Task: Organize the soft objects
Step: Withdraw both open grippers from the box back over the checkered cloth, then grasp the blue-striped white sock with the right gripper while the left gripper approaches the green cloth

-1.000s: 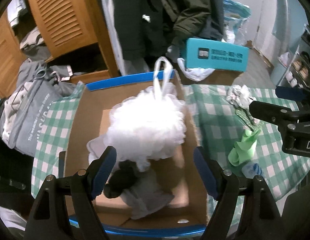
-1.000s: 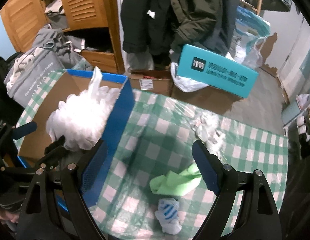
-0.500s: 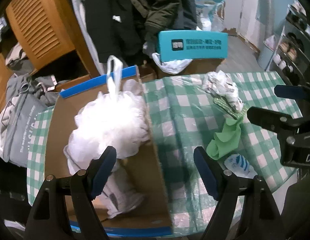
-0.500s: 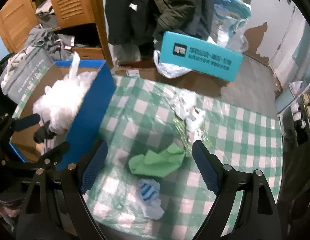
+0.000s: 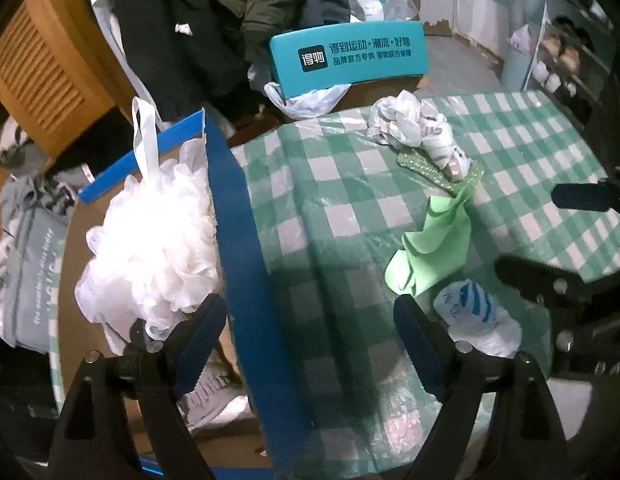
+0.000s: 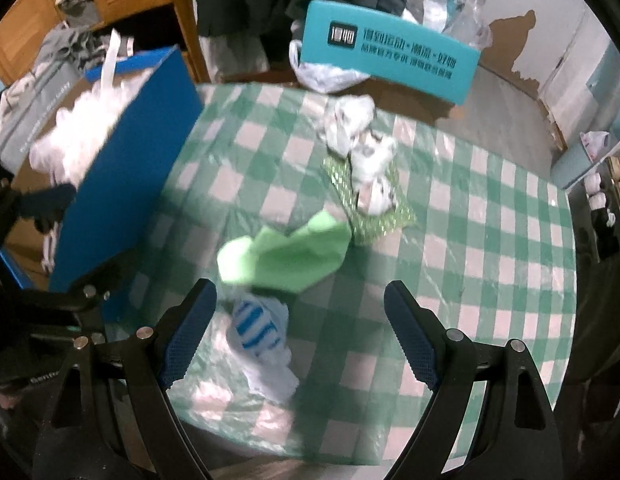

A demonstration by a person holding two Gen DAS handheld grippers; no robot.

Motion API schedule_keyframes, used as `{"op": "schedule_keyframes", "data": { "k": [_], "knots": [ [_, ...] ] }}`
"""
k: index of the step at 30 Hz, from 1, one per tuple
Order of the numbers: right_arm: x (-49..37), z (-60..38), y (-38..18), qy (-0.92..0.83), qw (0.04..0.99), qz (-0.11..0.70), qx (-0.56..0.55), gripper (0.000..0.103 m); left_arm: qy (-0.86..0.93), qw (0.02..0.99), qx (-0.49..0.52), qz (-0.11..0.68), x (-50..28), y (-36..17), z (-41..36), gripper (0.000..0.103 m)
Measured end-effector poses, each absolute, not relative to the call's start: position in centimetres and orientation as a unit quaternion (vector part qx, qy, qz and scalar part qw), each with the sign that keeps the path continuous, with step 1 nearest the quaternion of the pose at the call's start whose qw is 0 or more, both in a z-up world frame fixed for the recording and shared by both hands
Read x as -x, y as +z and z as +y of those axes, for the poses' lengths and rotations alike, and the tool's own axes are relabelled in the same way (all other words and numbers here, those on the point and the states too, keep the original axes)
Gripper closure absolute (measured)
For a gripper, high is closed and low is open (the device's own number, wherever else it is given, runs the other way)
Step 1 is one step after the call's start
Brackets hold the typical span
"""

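A white mesh bath sponge (image 5: 157, 240) with a ribbon loop lies in the cardboard box, on a grey cloth (image 5: 213, 396). The box's blue wall (image 5: 237, 240) runs between my left gripper's (image 5: 307, 308) fingers; its jaws are opening and nothing is held. On the checked tablecloth lie a light green cloth (image 6: 285, 252), a white-and-blue striped soft piece (image 6: 261, 332), a crumpled white printed piece (image 6: 358, 140) and a green dotted cloth (image 6: 374, 216). My right gripper (image 6: 299, 288) hangs open above the striped piece and the green cloth (image 5: 434, 248), touching neither.
A teal printed box (image 5: 350, 56) and a white plastic bag (image 5: 305, 100) sit beyond the table's far edge. Dark coats (image 5: 237, 12) hang behind, next to a wooden louvred cabinet (image 5: 41, 72). A grey bag (image 5: 25, 280) lies left of the box. Shelves (image 5: 570, 52) stand at right.
Both grippers have moved right and lower, away from over the box and toward the tablecloth. The green cloth and striped piece now lie close under the right gripper. The left jaws stand slightly wider.
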State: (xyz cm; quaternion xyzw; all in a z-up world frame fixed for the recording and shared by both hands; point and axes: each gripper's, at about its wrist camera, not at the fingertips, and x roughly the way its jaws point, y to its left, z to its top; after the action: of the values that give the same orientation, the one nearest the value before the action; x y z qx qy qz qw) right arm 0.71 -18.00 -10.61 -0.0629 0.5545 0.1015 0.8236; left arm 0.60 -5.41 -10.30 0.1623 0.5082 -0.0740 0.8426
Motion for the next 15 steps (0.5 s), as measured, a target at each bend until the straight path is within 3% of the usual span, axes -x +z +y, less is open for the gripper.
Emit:
{"op": "schedule_keyframes", "data": {
  "k": [15],
  "knots": [
    [1.0, -18.8, -13.8, 0.119, 0.799, 0.585, 0.074, 0.017, -0.09, 0.844, -0.174, 0.499, -0.1, -10.0, -8.1, 0.017]
  ]
}}
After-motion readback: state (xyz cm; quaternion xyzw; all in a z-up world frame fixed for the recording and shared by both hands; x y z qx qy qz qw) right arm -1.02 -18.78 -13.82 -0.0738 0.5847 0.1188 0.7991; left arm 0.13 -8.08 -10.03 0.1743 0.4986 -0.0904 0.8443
